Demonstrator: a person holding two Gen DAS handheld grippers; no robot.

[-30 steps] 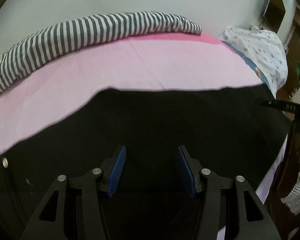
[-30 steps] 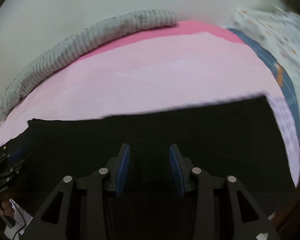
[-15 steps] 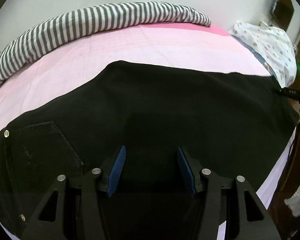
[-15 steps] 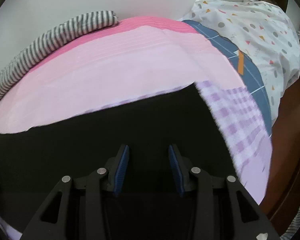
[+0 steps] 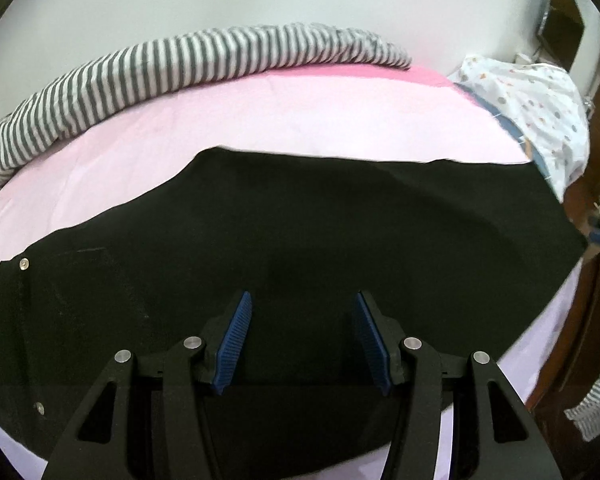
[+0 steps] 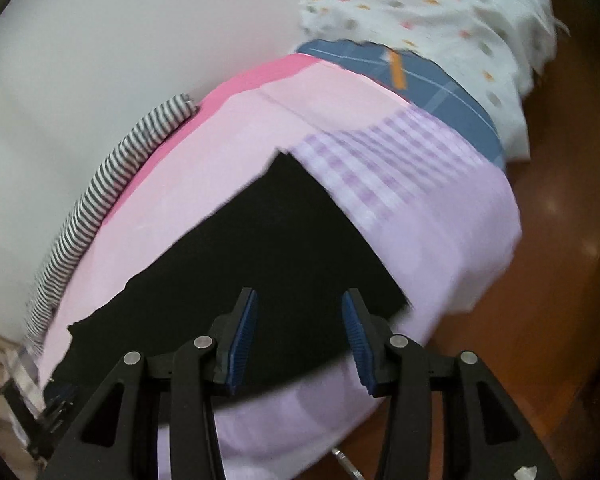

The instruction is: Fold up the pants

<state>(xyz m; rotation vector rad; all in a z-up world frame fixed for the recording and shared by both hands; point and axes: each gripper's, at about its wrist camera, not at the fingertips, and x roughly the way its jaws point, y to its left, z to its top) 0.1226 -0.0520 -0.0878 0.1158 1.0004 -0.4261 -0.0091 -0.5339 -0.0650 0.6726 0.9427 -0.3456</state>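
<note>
The black pants (image 5: 300, 232) lie flat on the pink sheet of the bed (image 5: 260, 120), plain and dark, with small metal rivets (image 5: 24, 264) at the waist side. In my left view their long axis runs from 9 o'clock to 3 o'clock, waist at 9. My left tool (image 5: 300, 336) is half open above the cloth and holds nothing. My right tool (image 6: 298, 330) is opening over the leg end (image 6: 284, 240), with nothing between its fingers. The right view is blurred, and seams and pockets are hard to see. A striped blanket (image 5: 180, 64) lies at 11 o'clock.
</note>
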